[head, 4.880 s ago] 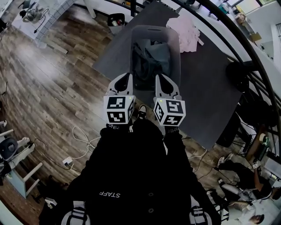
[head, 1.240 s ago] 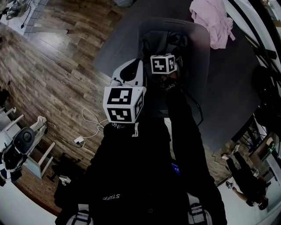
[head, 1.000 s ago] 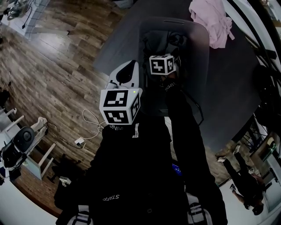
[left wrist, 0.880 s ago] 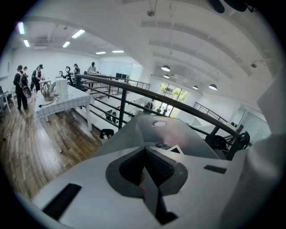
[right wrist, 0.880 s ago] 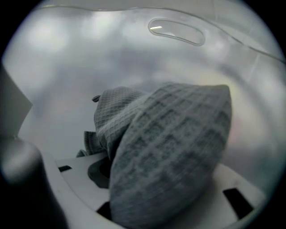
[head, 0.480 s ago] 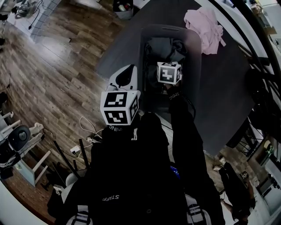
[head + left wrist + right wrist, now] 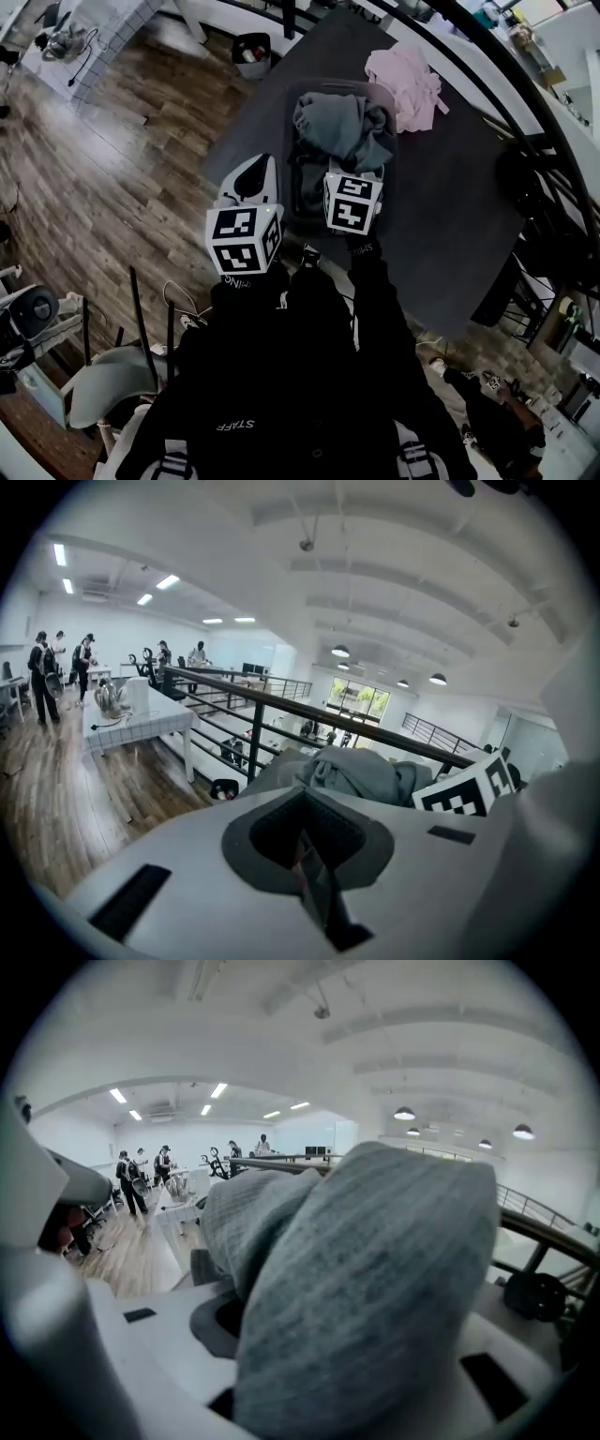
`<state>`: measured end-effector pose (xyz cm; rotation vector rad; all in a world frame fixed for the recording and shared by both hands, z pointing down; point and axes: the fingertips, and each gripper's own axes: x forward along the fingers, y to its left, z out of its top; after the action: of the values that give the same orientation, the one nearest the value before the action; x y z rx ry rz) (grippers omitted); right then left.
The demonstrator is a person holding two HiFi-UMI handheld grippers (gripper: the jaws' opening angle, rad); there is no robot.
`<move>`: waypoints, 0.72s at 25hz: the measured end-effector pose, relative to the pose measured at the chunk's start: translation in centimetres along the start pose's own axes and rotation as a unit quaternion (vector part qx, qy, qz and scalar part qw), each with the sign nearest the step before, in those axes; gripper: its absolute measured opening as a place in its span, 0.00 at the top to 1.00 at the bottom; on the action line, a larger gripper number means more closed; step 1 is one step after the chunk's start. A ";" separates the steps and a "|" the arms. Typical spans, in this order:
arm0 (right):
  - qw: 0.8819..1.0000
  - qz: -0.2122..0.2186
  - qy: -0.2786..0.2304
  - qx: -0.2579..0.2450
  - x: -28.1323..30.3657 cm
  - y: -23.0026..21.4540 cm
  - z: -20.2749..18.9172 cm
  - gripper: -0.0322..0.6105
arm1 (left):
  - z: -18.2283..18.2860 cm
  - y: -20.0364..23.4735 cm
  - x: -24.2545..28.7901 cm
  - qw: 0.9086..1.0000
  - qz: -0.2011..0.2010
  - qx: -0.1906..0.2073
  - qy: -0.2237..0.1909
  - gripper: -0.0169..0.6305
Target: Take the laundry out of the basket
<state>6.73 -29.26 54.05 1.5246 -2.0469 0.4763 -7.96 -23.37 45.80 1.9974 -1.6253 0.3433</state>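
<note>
A grey laundry basket point(image 7: 290, 192) stands on the dark table point(image 7: 459, 202). My right gripper point(image 7: 349, 176) is shut on a grey knit garment point(image 7: 342, 127) and holds it bunched up above the basket; darker clothes lie underneath. In the right gripper view the grey garment point(image 7: 366, 1279) covers the jaws and fills most of the picture. My left gripper point(image 7: 253, 169) hovers by the basket's left side, shut and holding nothing. The left gripper view shows the lifted grey garment point(image 7: 361, 772) ahead, beyond the left gripper point(image 7: 314, 874). A pink garment point(image 7: 405, 82) lies on the table beyond the basket.
A black railing point(image 7: 525, 112) runs behind the table. A small bin point(image 7: 251, 49) stands on the wooden floor at the table's far corner. A chair point(image 7: 122, 375) and a cable point(image 7: 183, 300) are at my left. Several people point(image 7: 42, 672) stand far off.
The right gripper, down inside the basket a second ago, has come up and back toward me with the grey garment in its jaws. The left gripper has stayed beside the basket.
</note>
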 end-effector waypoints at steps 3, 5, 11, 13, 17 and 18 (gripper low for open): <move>0.999 -0.010 -0.046 0.006 -3.5 0.1 2.8 0.66 | 1.3 -0.4 -1.2 1.000 -0.001 0.005 -0.023 0.97; 0.997 -0.016 -0.072 0.008 -5.7 0.1 4.3 0.66 | 2.3 -0.7 -2.1 0.999 -0.002 0.013 -0.038 0.97; 0.991 -0.028 -0.131 0.012 -11.8 0.2 7.9 0.66 | 4.7 -1.7 -5.3 0.996 -0.006 0.035 -0.077 0.97; 0.989 -0.031 -0.144 0.010 -13.5 0.4 8.9 0.66 | 5.4 -2.0 -6.1 0.996 -0.011 0.036 -0.084 0.97; 0.982 -0.040 -0.184 0.006 -16.5 -0.1 11.9 0.66 | 7.5 -3.0 -6.9 0.993 -0.020 0.044 -0.106 0.97; 0.980 -0.041 -0.193 0.005 -17.2 -0.3 12.5 0.66 | 7.8 -3.4 -7.1 0.993 -0.021 0.046 -0.110 0.97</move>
<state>8.14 -23.40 33.69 1.8137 -2.2547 0.1655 -7.50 -21.41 34.92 2.2019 -1.7232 0.1899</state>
